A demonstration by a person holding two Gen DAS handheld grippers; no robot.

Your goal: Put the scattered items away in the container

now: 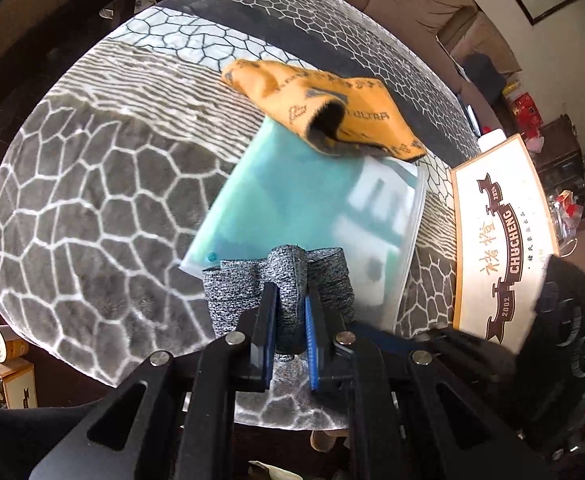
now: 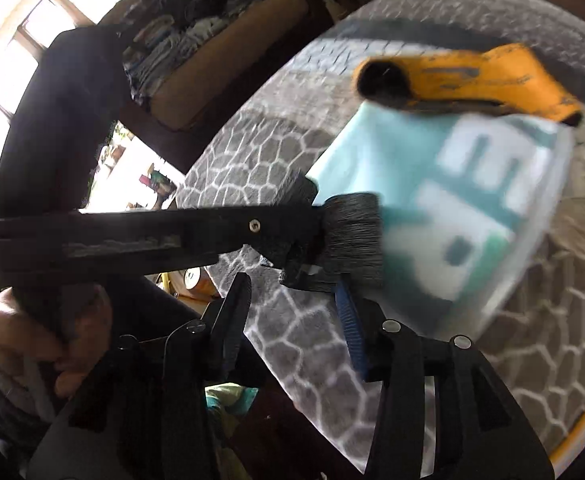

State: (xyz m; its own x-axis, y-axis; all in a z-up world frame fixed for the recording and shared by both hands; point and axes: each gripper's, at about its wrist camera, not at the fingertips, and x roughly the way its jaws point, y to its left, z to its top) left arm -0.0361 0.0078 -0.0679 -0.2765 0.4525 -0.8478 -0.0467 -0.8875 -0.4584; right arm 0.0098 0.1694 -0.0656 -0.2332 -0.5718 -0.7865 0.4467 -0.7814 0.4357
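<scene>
My left gripper [image 1: 288, 292] is shut on a bunched grey speckled sock [image 1: 232, 292], held just above the near edge of a translucent plastic container [image 1: 412, 216] with teal and white contents. An orange patterned sock [image 1: 332, 100] lies draped over the container's far rim. In the right wrist view the left gripper [image 2: 316, 240] reaches in from the left with the grey sock [image 2: 352, 236] in front of the container [image 2: 548, 216], and the orange sock [image 2: 472, 76] is blurred beyond. My right gripper [image 2: 292, 316] stands open below the grey sock, with nothing between its fingers.
Everything rests on a grey plush cover with a white honeycomb pattern [image 1: 92, 200]. A pale wooden box lettered CHUCHENG [image 1: 504, 240] lies right of the container. A person's hand [image 2: 32, 320] grips the left tool's handle. A brown sofa piled with clothes [image 2: 196, 80] stands behind.
</scene>
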